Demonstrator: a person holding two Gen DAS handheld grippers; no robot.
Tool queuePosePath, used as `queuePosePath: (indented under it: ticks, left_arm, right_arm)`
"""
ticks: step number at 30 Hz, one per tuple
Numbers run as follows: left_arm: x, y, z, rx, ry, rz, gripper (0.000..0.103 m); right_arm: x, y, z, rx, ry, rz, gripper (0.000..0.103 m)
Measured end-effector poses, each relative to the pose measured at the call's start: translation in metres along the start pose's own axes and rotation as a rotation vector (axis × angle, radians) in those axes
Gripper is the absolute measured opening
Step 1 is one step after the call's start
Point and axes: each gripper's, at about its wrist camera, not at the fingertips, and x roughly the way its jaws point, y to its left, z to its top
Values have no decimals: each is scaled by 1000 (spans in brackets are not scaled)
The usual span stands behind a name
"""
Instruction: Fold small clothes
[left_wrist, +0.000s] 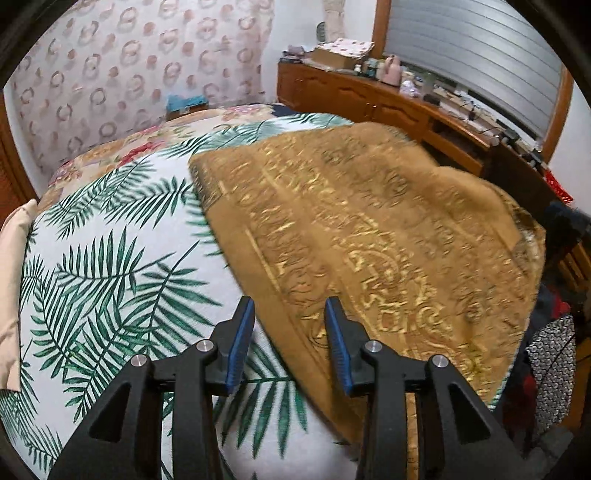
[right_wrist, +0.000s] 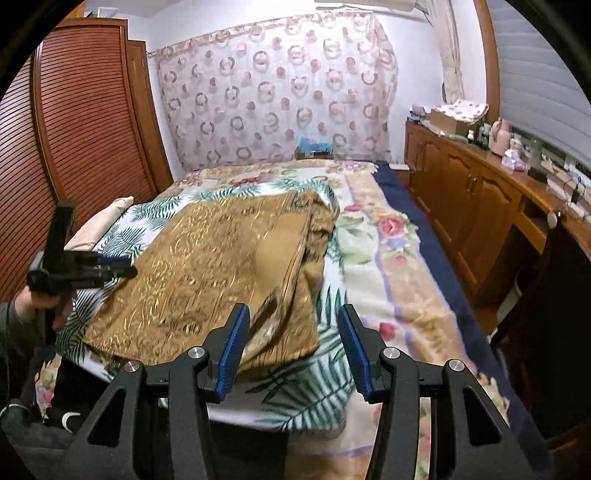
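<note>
A brown cloth with a gold pattern lies spread on the palm-leaf sheet on the bed. It also shows in the right wrist view, with a bunched fold along its right side. My left gripper is open and empty, just above the cloth's near left edge. It shows from the side in the right wrist view, at the cloth's left edge. My right gripper is open and empty, above the cloth's near right corner.
A floral blanket covers the bed to the right. A wooden cabinet with clutter on top runs along the right wall. A louvred wardrobe stands left. A cream pillow lies at the sheet's left edge.
</note>
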Motion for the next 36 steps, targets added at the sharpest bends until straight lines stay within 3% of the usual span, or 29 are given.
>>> queuePosePath:
  ticks: [7, 10, 13, 19, 25, 33, 36]
  left_arm:
    - [10, 5, -6, -25, -8, -5, 47]
    - [11, 8, -7, -41, -19, 9, 61]
    - [13, 8, -6, -38, -14, -4, 69]
    - [18, -3, -4, 4, 3, 45, 76]
    - [18, -2, -4, 2, 4, 45, 78]
    - [19, -2, -5, 5, 6, 42, 80]
    - [19, -2, -4, 5, 5, 43, 80]
  right_arm:
    - [29, 6, 25, -45, 1, 39, 52]
    - [50, 3, 40, -45, 13, 56, 52]
    - [71, -5, 58, -39, 29, 58, 52]
    - [124, -18, 94, 0, 99, 66, 52]
    - [190, -32, 116, 64, 205, 77, 52]
    - [239, -37, 131, 93, 285, 130, 51]
    - [243, -34, 139, 75, 295, 153, 41]
